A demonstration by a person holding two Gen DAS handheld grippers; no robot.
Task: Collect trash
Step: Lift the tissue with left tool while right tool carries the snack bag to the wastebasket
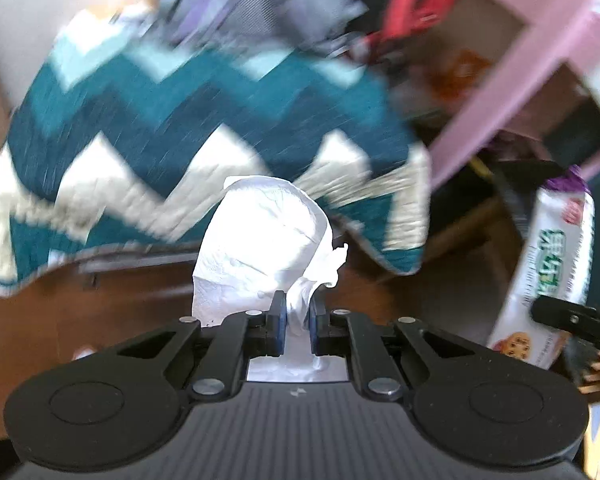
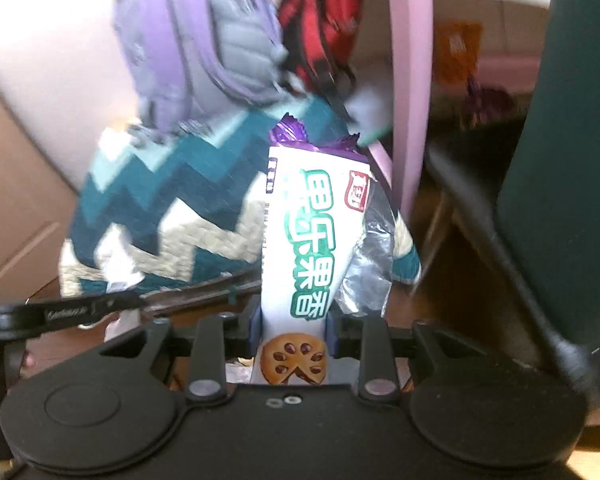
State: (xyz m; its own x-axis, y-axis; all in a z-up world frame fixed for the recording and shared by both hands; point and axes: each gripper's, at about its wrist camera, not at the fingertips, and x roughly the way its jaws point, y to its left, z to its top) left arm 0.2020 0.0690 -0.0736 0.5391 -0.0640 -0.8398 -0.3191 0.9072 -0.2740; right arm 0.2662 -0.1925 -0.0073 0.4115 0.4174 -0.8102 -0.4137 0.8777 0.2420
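Left wrist view: left gripper (image 1: 298, 322) pinches crumpled white tissue (image 1: 266, 240), wad bulging beyond the pads, zigzag teal cushion (image 1: 204, 120) behind. Right wrist view: right gripper (image 2: 294, 330) clamps cookie wrapper (image 2: 312, 236) upright between the fingers, pink chair leg (image 2: 412, 80) beyond.

The snack wrapper (image 2: 300, 248) carries large green Chinese characters running along its white face, blurred but seemingly ending in 果香, beside a small red square logo whose character cannot be made out. A cookie picture sits at its lower end. The same wrapper (image 1: 548, 272) shows green characters in the left wrist view, too blurred to read.
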